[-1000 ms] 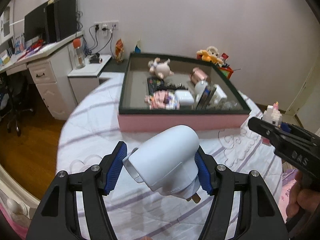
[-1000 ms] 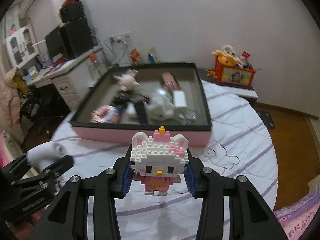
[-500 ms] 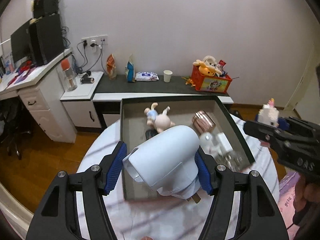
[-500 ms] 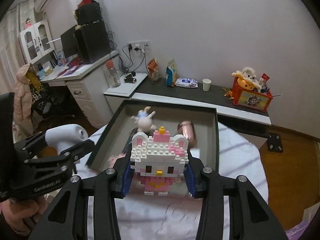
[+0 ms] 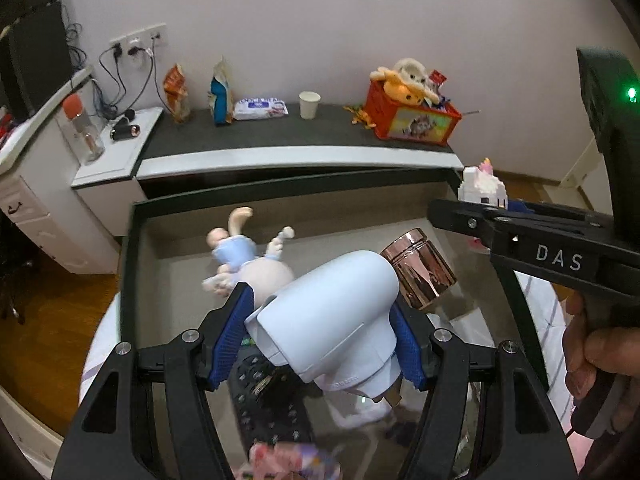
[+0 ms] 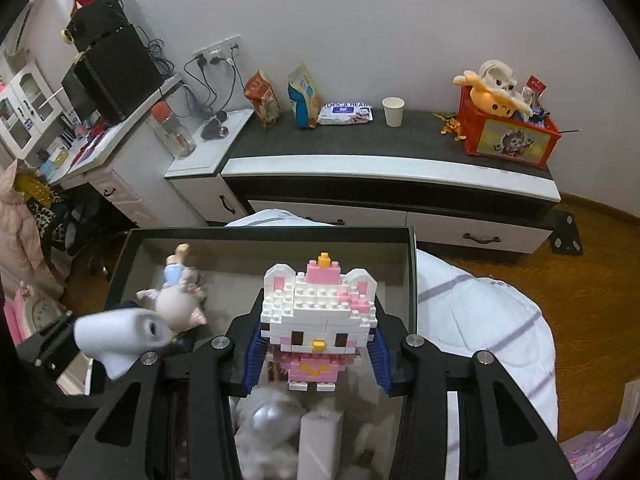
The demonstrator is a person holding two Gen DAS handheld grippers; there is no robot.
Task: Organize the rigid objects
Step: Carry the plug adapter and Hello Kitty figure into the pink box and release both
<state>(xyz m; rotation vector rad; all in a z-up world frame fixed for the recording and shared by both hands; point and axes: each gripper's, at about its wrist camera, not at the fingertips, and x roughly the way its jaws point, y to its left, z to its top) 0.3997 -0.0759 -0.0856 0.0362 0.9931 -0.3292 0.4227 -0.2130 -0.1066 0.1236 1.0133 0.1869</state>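
My left gripper [image 5: 320, 340] is shut on a white hair-dryer-shaped device [image 5: 332, 320], held above the dark-rimmed storage box [image 5: 132, 264]. My right gripper [image 6: 318, 354] is shut on a white and pink brick-built cat figure [image 6: 318, 316], also over the box [image 6: 412, 280]. In the box lie a small doll in blue [image 5: 236, 248], a copper-coloured jar [image 5: 420, 268], a black remote [image 5: 272, 396] and several blurred white items [image 6: 320, 432]. The right gripper [image 5: 460, 216] with the cat [image 5: 482, 188] shows at the right of the left wrist view; the white device [image 6: 116, 332] shows at the left of the right wrist view.
The box sits on a bed with a white, purple-striped cover [image 6: 480, 320]. Beyond stands a low cabinet [image 6: 380, 168] with snack bags, a paper cup [image 6: 393, 111] and a red toy crate [image 6: 508, 132]. A desk with a monitor [image 6: 108, 76] is at the left. A hand [image 5: 592, 360] grips the right tool.
Both grippers have travelled forward from the bed's near side to above the box, keeping their loads. The cabinet behind the box has come into view.
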